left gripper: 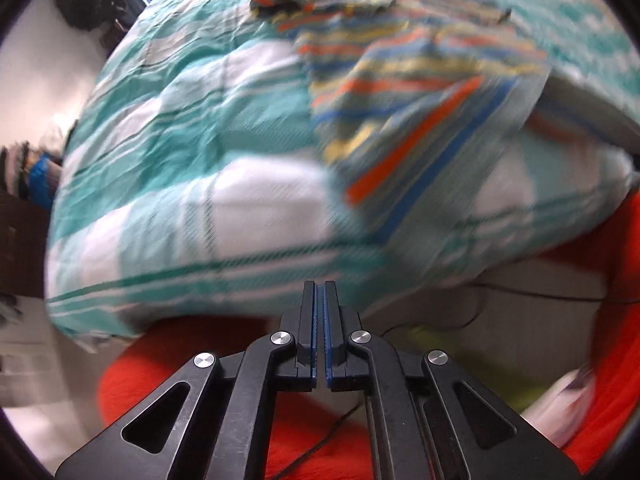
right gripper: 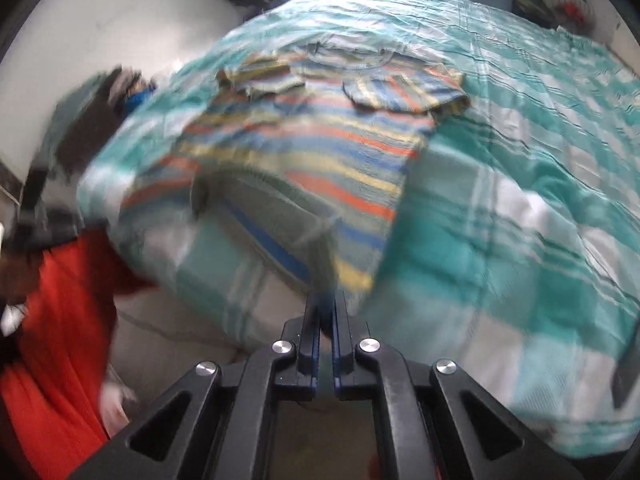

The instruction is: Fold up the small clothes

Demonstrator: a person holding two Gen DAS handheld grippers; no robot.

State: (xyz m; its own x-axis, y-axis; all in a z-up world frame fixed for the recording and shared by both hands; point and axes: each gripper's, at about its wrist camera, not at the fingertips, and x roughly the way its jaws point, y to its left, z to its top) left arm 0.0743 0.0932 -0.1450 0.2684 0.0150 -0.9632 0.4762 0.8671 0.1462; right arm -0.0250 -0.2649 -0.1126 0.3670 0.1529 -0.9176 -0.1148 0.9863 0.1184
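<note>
A small shirt with orange, blue and yellow stripes lies on the teal-and-white checked bed cover, blurred; its near hem is turned up and shows its grey inside. My left gripper is shut with nothing seen between its pads, over the bed's near edge, left of and below the shirt's hem. In the right wrist view the shirt lies flat, collar far. Its near right hem corner comes down to my right gripper, which is shut on that corner.
The bed cover fills most of both views. A person's red garment shows at the near edge, above pale floor with a thin cable. Dark furniture with clutter stands left of the bed.
</note>
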